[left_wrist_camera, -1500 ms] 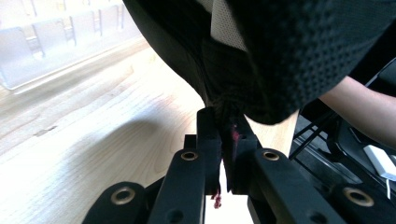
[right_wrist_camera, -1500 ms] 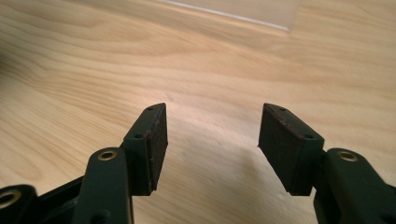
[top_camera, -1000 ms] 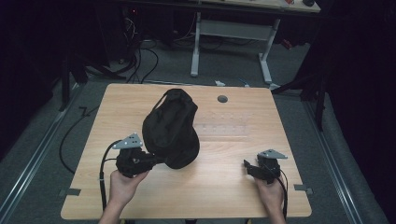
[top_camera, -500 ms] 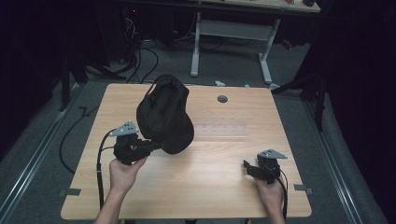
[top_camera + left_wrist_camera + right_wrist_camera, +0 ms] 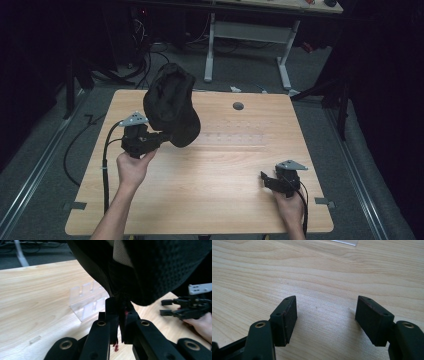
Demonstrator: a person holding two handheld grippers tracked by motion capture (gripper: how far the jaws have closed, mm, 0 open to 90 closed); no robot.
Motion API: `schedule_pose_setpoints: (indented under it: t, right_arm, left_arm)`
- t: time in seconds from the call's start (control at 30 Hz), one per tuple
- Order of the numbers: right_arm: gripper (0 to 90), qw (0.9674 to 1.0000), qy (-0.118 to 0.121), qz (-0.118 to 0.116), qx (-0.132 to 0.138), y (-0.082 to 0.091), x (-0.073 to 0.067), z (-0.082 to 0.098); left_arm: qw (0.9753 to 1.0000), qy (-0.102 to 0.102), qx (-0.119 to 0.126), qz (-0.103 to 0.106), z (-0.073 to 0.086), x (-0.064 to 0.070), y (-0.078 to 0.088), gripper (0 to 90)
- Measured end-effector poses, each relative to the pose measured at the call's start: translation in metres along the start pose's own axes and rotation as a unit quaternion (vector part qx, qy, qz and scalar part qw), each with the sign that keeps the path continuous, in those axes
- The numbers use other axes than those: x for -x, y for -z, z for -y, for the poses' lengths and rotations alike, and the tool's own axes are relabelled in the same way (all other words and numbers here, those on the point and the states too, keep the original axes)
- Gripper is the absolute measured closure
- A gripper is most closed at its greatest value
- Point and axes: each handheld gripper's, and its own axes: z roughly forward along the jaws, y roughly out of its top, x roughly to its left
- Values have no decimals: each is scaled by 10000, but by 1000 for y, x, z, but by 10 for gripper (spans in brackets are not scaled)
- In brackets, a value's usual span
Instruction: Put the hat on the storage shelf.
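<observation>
The left gripper (image 5: 165, 136), jaws clamped on the black cap's (image 5: 170, 107) edge, is lifting it higher toward the desk's (image 5: 210, 200) far-left corner than a second ago; the right gripper (image 5: 267, 180) is resting wide open, empty, near-right.

The high view looks forward and down from above the person's side, taking in the whole wooden table (image 5: 215, 200) from well off, its far edge toward 12 o'clock. The left gripper view sits close behind its jaws, facing across the tabletop; it shares the clear plastic stand (image 5: 87, 302) and the right gripper (image 5: 172, 307) with the high view. The right gripper view looks down at the tabletop from near.
</observation>
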Motion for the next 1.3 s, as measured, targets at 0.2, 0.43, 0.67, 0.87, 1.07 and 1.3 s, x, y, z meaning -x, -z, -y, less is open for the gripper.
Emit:
schedule_pose_setpoints:
  t: [0.2,0.43,0.67,0.87,1.07,1.3]
  right_arm:
    - [339,10000,8,7,0,0,0,0]
    - [339,10000,14,10,0,0,0,0]
    - [339,10000,11,8,0,0,0,0]
    - [339,10000,16,11,0,0,0,0]
    - [339,10000,18,12,3,0,0,0]
    - [339,10000,13,14,3,0,0,0]
  left_arm:
    - [9998,-39,69,-163,-1,-4,-11,862]
    - [9995,-31,55,-314,2,-11,-26,862]
    - [9989,-169,69,-431,6,-13,-37,861]
    - [9983,-227,-1,-532,13,-16,-45,861]
    - [9979,-288,-40,-587,19,-15,-51,861]
    - [9969,-458,-38,-634,26,-13,-53,861]
